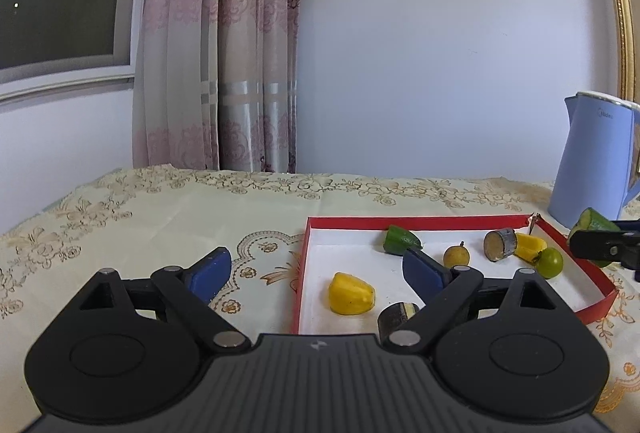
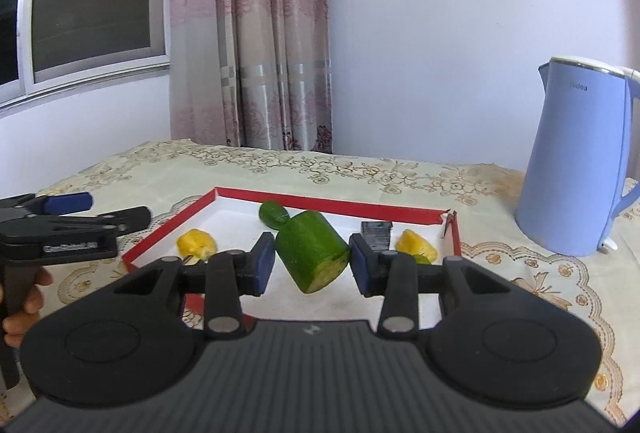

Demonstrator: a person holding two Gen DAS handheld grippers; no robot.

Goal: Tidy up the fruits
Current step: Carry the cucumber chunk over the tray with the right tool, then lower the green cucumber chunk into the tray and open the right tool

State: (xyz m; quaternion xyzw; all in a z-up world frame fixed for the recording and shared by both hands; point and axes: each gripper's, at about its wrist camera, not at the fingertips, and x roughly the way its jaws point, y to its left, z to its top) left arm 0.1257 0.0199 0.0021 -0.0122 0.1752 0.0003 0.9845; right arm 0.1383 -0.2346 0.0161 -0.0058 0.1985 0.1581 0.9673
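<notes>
My right gripper (image 2: 312, 265) is shut on a green cucumber chunk (image 2: 314, 251), held tilted above the red-rimmed tray (image 2: 332, 201). The same chunk (image 1: 592, 223) shows at the right edge of the left wrist view. My left gripper (image 1: 318, 273) stands open over the tray's near left corner, nothing between its fingers. In the tray lie a yellow piece (image 1: 351, 294), a green piece (image 1: 401, 240), a small tan fruit (image 1: 456, 256), a dark cylinder (image 1: 500, 244), another yellow piece (image 1: 530, 247) and a green lime (image 1: 550, 262). A dark piece (image 1: 396, 317) is partly hidden behind my left gripper's right finger.
A light blue kettle (image 2: 576, 161) stands on the floral tablecloth (image 1: 160, 217) to the right of the tray. A curtain and a window are behind the table. A person's hand (image 2: 24, 305) holds the left gripper's handle.
</notes>
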